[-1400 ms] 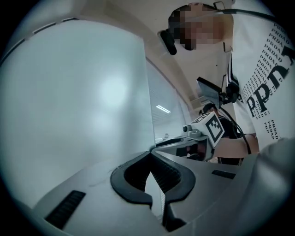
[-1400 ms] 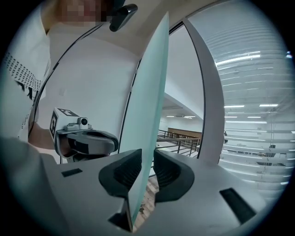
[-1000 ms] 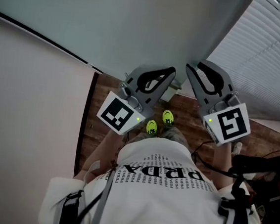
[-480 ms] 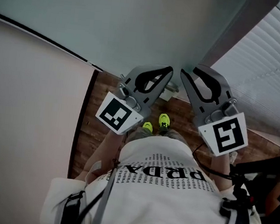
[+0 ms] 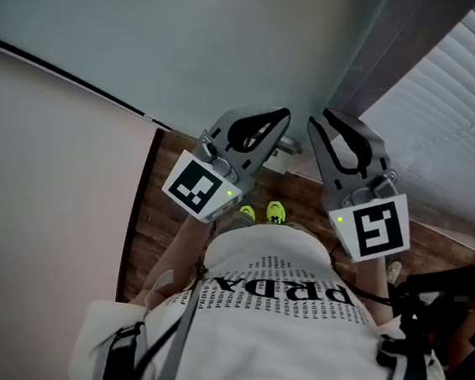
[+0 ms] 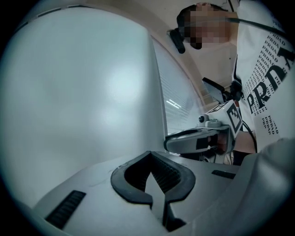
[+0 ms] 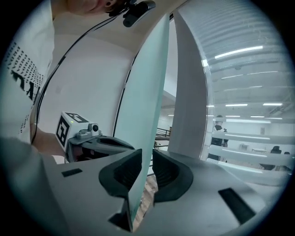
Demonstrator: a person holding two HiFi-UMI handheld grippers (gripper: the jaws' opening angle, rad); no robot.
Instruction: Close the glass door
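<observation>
Beside the blinds (image 5: 457, 107), the glass door (image 7: 143, 92) has swung nearer its grey post (image 7: 189, 92), seemingly almost closed, left tongs (image 6: 152, 166) and right tongs (image 7: 146, 161) clamping its edge.

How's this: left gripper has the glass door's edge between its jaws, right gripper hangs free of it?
No. The right gripper isn't free: the right gripper view shows the edge of the glass door between its jaws too, as with the left gripper.
</observation>
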